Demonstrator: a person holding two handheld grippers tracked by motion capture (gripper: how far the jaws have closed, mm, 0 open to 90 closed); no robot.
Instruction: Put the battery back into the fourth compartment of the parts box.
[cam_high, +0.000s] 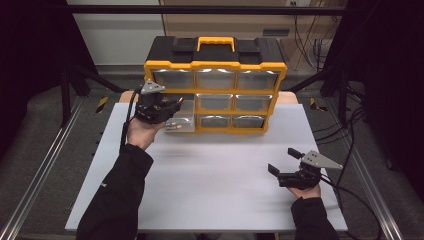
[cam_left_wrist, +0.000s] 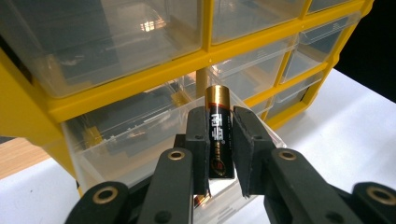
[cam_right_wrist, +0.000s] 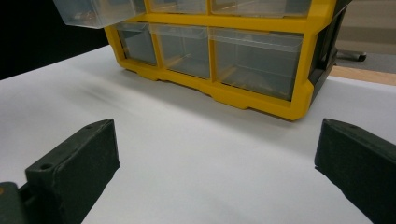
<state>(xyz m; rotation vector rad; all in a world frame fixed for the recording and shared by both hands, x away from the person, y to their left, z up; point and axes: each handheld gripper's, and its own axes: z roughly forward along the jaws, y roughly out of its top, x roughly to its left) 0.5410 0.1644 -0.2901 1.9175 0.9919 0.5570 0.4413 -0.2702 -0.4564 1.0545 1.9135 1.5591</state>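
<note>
A yellow and black organiser with clear drawers stands at the back of the table. Its lower-left drawer is pulled out. My left gripper hovers just over that open drawer, shut on a black and gold battery that stands upright between the pads. Something small and shiny lies in the drawer below the battery, too unclear to name. My right gripper rests near the table's front right, jaws spread wide with nothing between them. The right gripper view looks at the organiser from low on the table.
The white table top spreads between the organiser and the person's dark sleeves. Metal rails run along both sides of the table. Cables trail off to the right of the right gripper.
</note>
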